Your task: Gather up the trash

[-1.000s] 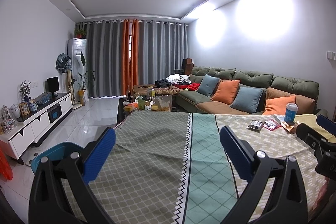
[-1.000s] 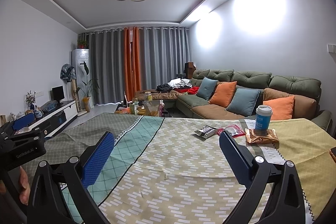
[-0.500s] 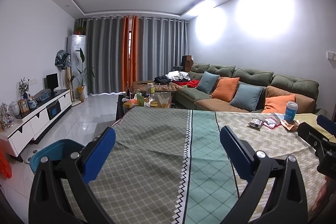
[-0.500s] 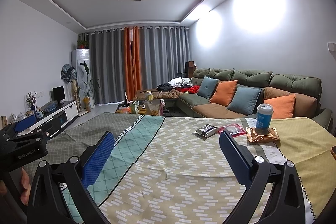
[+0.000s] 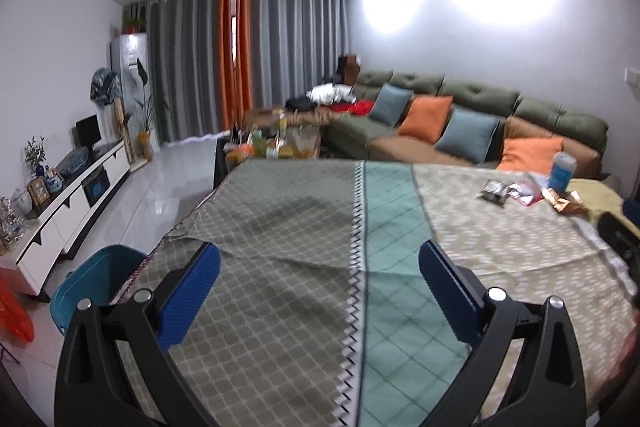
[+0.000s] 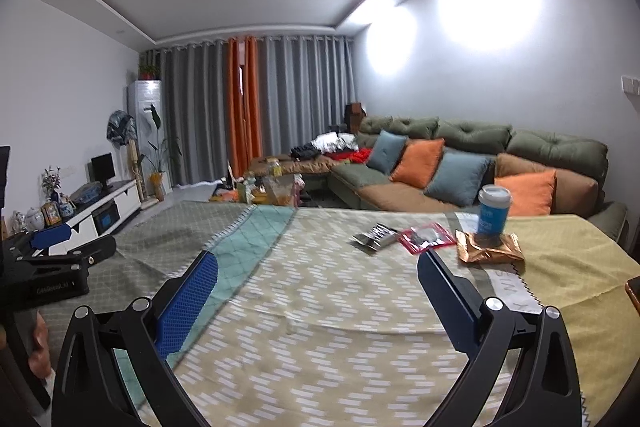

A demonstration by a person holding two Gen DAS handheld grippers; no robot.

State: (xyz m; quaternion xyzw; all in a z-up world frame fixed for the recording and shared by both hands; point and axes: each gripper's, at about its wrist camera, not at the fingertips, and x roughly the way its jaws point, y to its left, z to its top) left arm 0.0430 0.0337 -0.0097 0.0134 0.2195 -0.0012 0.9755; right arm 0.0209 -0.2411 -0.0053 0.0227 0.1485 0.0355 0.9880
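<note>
We see a patterned green tablecloth covering the table before us. On its far right a blue paper cup stands on a crumpled copper foil wrapper; left of it lie a red plastic packet and a dark silver packet. An olive sofa sits behind.

We see a patterned tablecloth covering the bench, green, teal and yellow in bands. Beyond it a green sofa carries orange cushions and blue ones. Grey and orange curtains hang behind, a white TV cabinet lines the left wall, and a teal chair stands beside the bench.
</note>
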